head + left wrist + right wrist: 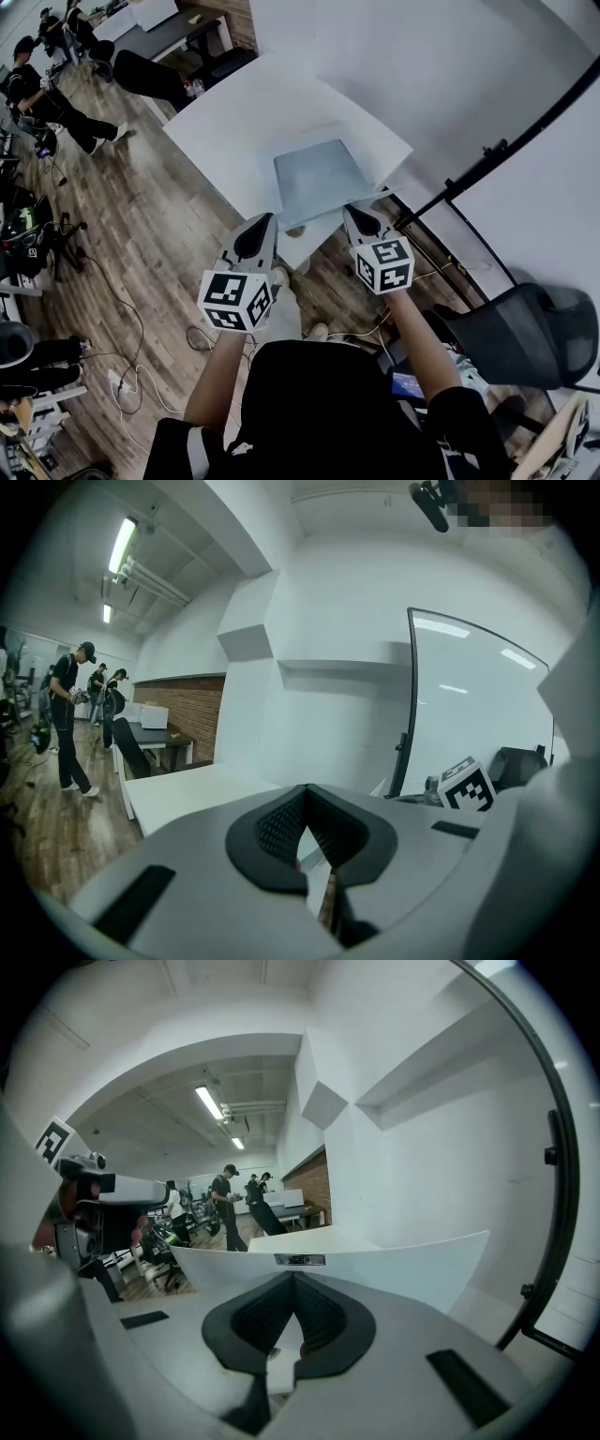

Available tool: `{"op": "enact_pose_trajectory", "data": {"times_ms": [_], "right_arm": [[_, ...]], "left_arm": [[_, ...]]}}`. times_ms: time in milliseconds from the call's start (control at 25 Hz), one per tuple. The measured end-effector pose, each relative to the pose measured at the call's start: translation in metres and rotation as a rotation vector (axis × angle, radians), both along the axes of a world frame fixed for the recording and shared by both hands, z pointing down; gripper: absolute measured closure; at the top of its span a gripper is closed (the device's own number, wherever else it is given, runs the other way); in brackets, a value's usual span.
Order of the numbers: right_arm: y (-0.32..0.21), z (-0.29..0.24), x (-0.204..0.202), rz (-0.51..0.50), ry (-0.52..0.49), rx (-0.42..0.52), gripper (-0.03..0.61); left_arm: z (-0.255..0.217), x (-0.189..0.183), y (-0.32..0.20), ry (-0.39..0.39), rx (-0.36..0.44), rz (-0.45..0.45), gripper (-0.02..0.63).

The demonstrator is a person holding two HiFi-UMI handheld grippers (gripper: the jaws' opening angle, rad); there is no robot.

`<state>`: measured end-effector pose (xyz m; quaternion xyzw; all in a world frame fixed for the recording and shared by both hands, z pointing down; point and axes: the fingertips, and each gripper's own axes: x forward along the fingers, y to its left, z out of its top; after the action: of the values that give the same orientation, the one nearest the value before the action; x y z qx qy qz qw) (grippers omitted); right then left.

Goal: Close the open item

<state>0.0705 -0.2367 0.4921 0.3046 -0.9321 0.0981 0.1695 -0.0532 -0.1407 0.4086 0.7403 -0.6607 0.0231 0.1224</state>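
A grey laptop (314, 178) lies on the white table (234, 112), near its front edge. Its pale lid (394, 1265) stands raised, filling the right gripper view just beyond the jaws, with a small dark strip at the top edge. My right gripper (357, 212) (293, 1279) is shut and empty, its tip close to the lid's thin edge (380, 194). To the laptop's left, at the table's front edge, my left gripper (265, 223) (302, 794) is also shut and holds nothing. The right gripper's marker cube (466, 785) appears in the left gripper view.
A black office chair (525, 337) stands at the right, behind a black stand pole (487, 159). Cables (131, 375) trail over the wooden floor at the left. People (42, 98) stand by a dark desk (173, 37) at the far left. White walls lie beyond the table.
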Motion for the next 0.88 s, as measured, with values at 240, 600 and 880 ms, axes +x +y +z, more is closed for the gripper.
{"op": "enact_pose_trajectory", "data": {"times_ms": [240,600,880], "right_arm": [[-0.019,-0.006,-0.015,0.004,0.0,0.016,0.54],[-0.049,-0.012,-0.045,0.007,0.0,0.012,0.54],[-0.071,-0.011,-0.072,0.014,0.017,0.011,0.54]], "left_arm": [[-0.002,-0.02,-0.016,0.01,0.006,-0.012,0.603],[-0.011,-0.052,-0.046,0.029,0.009,-0.017,0.603],[-0.009,-0.077,-0.072,0.046,0.002,0.0,0.603]]}}
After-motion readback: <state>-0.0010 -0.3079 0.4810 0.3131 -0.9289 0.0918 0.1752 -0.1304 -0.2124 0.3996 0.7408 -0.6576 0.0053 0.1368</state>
